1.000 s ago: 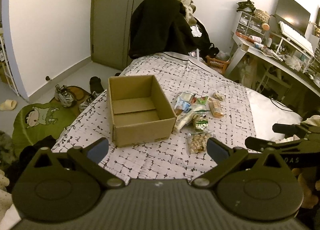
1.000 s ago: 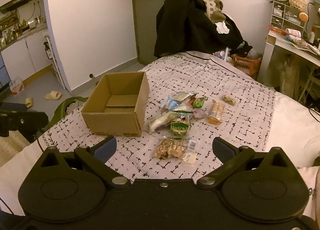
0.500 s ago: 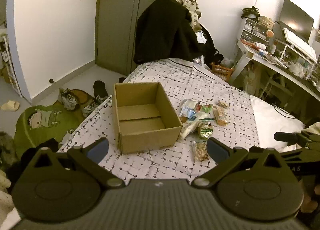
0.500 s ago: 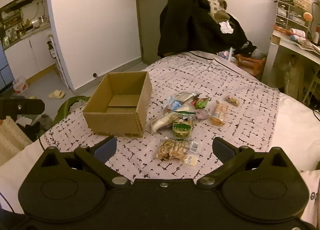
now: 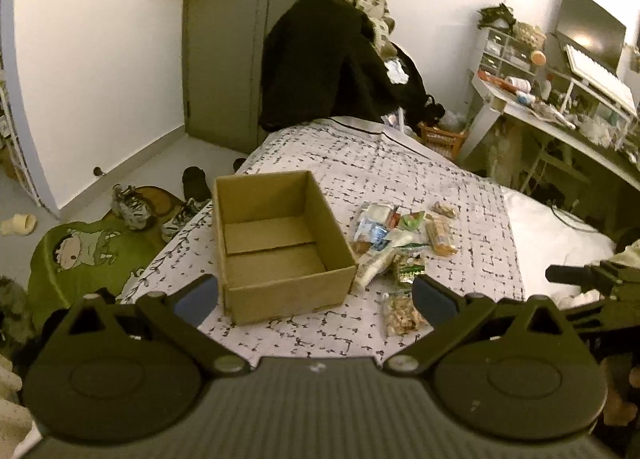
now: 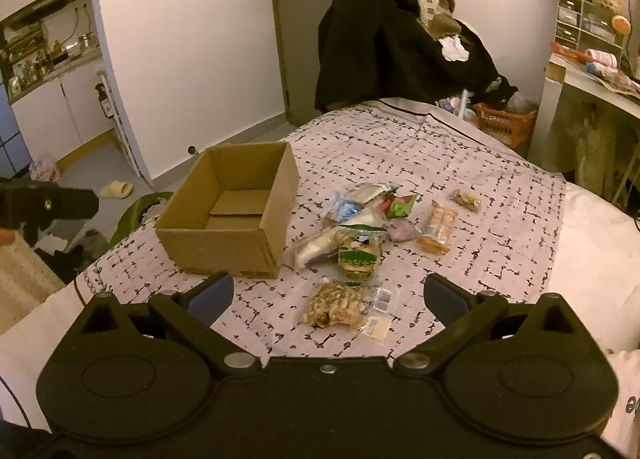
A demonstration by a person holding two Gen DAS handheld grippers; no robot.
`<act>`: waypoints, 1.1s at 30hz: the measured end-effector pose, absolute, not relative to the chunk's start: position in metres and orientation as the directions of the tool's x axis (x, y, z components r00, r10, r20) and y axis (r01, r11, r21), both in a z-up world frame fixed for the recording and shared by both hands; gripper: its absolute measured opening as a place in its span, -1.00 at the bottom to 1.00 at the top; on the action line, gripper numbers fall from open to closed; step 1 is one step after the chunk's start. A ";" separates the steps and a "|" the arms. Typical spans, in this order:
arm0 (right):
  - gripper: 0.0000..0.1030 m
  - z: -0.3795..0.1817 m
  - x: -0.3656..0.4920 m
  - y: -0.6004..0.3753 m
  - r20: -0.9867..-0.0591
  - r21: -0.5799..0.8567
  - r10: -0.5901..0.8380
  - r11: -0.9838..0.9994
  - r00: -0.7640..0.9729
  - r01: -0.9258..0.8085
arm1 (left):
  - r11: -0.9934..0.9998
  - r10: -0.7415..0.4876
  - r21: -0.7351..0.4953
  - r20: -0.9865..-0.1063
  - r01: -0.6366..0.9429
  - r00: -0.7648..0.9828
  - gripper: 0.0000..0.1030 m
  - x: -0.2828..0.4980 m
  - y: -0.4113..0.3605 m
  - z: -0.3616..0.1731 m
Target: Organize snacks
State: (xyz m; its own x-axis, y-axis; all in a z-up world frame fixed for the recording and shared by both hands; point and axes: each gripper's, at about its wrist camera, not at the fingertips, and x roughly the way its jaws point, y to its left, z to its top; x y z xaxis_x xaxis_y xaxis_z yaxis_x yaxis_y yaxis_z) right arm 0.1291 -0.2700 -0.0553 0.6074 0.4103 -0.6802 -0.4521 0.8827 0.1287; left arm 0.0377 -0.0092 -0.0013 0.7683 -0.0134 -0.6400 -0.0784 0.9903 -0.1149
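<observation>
Only the left view shows sneakers [image 5: 132, 209] beside bed [image 5: 400, 163].

I see the cardboard box [image 6: 230, 215] open on top, nothing inside. Snack packets [image 6: 360, 231] crowd its right side; bare bedspread [image 6: 500, 227] lies beyond them.

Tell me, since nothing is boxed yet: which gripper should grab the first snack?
Probably the right gripper: it is open with the nut packet just ahead. The left gripper faces the empty cardboard box.
</observation>
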 end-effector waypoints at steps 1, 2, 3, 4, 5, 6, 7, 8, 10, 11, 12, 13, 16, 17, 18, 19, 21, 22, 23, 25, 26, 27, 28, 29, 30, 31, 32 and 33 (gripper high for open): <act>0.94 -0.057 0.132 -0.271 -0.683 0.131 0.410 0.883 0.605 -0.450 | 0.991 -0.012 -0.110 -0.640 -0.076 0.768 0.95 0.039 -0.011 -0.003; 0.92 -0.059 0.135 -0.273 -0.686 0.136 0.411 0.883 0.600 -0.449 | 0.991 -0.009 -0.105 -0.643 -0.077 0.766 0.95 0.042 -0.014 -0.005; 0.91 -0.061 0.138 -0.274 -0.690 0.142 0.411 0.884 0.596 -0.446 | 0.992 -0.009 -0.104 -0.646 -0.077 0.763 0.95 0.044 -0.016 -0.006; 0.91 -0.062 0.140 -0.276 -0.691 0.146 0.411 0.885 0.595 -0.443 | 0.991 -0.007 -0.105 -0.650 -0.080 0.760 0.95 0.046 -0.017 -0.008; 0.90 -0.063 0.143 -0.277 -0.691 0.149 0.412 0.885 0.594 -0.440 | 0.991 -0.008 -0.107 -0.652 -0.081 0.758 0.95 0.048 -0.019 -0.009; 0.89 -0.065 0.146 -0.279 -0.691 0.152 0.412 0.886 0.594 -0.438 | 0.991 -0.011 -0.106 -0.649 -0.076 0.761 0.95 0.050 -0.020 -0.010; 0.86 -0.066 0.148 -0.280 -0.692 0.154 0.412 0.887 0.593 -0.436 | 0.992 -0.012 -0.103 -0.645 -0.072 0.764 0.95 0.051 -0.022 -0.010; 0.85 -0.068 0.151 -0.281 -0.692 0.156 0.412 0.887 0.593 -0.434 | 0.993 -0.012 -0.099 -0.643 -0.068 0.766 0.95 0.052 -0.023 -0.011; 0.85 -0.072 0.156 -0.284 -0.692 0.159 0.410 0.889 0.594 -0.429 | 0.992 -0.018 -0.109 -0.646 -0.069 0.763 0.94 0.058 -0.024 -0.012; 0.85 -0.074 0.159 -0.286 -0.695 0.161 0.406 0.892 0.594 -0.422 | 0.991 -0.023 -0.115 -0.646 -0.068 0.763 0.93 0.060 -0.024 -0.013; 0.85 -0.075 0.162 -0.287 -0.698 0.163 0.403 0.894 0.592 -0.417 | 0.991 -0.022 -0.116 -0.646 -0.070 0.763 0.93 0.063 -0.024 -0.014; 0.85 -0.077 0.165 -0.289 -0.699 0.169 0.403 0.896 0.591 -0.411 | 0.991 -0.017 -0.110 -0.648 -0.071 0.762 0.93 0.065 -0.025 -0.014; 0.85 -0.084 0.175 -0.295 -0.705 0.193 0.398 0.904 0.588 -0.381 | 0.992 0.026 -0.077 -0.650 -0.100 0.760 0.92 0.073 -0.033 -0.016; 0.85 -0.087 0.179 -0.297 -0.710 0.197 0.390 0.909 0.586 -0.366 | 0.992 0.032 -0.075 -0.645 -0.105 0.763 0.92 0.076 -0.035 -0.017; 0.85 -0.089 0.183 -0.299 -0.714 0.199 0.383 0.914 0.587 -0.354 | 0.992 0.037 -0.070 -0.644 -0.107 0.764 0.90 0.079 -0.038 -0.018; 0.85 -0.092 0.187 -0.301 -0.716 0.202 0.377 0.917 0.587 -0.343 | 0.993 0.041 -0.061 -0.646 -0.105 0.762 0.88 0.082 -0.041 -0.019; 0.85 -0.095 0.193 -0.304 -0.721 0.215 0.374 0.921 0.583 -0.325 | 0.994 0.038 -0.056 -0.650 -0.097 0.759 0.88 0.090 -0.048 -0.021; 0.85 -0.097 0.196 -0.304 -0.722 0.213 0.369 0.923 0.585 -0.319 | 0.994 0.034 -0.059 -0.659 -0.096 0.752 0.87 0.095 -0.051 -0.023; 0.88 -0.098 0.198 -0.305 -0.722 0.203 0.357 0.928 0.592 -0.313 | 0.993 0.024 -0.069 -0.673 -0.095 0.739 0.87 0.100 -0.053 -0.025; 0.88 -0.100 0.203 -0.305 -0.725 0.185 0.337 0.935 0.601 -0.301 | 0.992 0.011 -0.084 -0.698 -0.097 0.716 0.85 0.110 -0.060 -0.030; 0.88 -0.101 0.206 -0.306 -0.726 0.182 0.331 0.938 0.603 -0.295 | 0.991 0.008 -0.088 -0.702 -0.098 0.712 0.85 0.113 -0.064 -0.032; 0.89 -0.102 0.210 -0.307 -0.724 0.176 0.322 0.941 0.609 -0.289 | 0.991 -0.004 -0.097 -0.709 -0.092 0.705 0.85 0.117 -0.067 -0.034; 0.89 -0.103 0.213 -0.308 -0.724 0.169 0.313 0.945 0.615 -0.282 | 0.991 -0.012 -0.103 -0.713 -0.088 0.701 0.85 0.120 -0.070 -0.036; 0.89 -0.105 0.218 -0.309 -0.727 0.170 0.308 0.947 0.614 -0.273 | 0.991 -0.019 -0.107 -0.713 -0.082 0.701 0.85 0.123 -0.075 -0.039; 0.89 -0.108 0.222 -0.310 -0.733 0.173 0.302 0.949 0.610 -0.263 | 0.991 -0.021 -0.107 -0.713 -0.079 0.701 0.84 0.125 -0.078 -0.041; 0.89 -0.110 0.227 -0.311 -0.739 0.172 0.292 0.953 0.608 -0.249 | 0.991 -0.026 -0.111 -0.715 -0.077 0.698 0.85 0.128 -0.081 -0.043; 0.89 -0.112 0.232 -0.313 -0.741 0.173 0.287 0.955 0.608 -0.240 | 0.990 -0.037 -0.122 -0.722 -0.073 0.691 0.85 0.133 -0.083 -0.047; 0.89 -0.114 0.236 -0.314 -0.742 0.175 0.285 0.956 0.607 -0.235 | 0.989 -0.036 -0.125 -0.727 -0.081 0.685 0.85 0.136 -0.083 -0.049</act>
State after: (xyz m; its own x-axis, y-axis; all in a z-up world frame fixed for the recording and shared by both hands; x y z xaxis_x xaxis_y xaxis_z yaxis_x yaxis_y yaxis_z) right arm 0.2355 -0.3136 -0.1139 0.6069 0.2852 -0.7419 -0.2353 0.9560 0.1751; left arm 0.1364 -0.0830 -0.0493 0.6853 -0.0358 -0.7274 -0.0812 0.9888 -0.1251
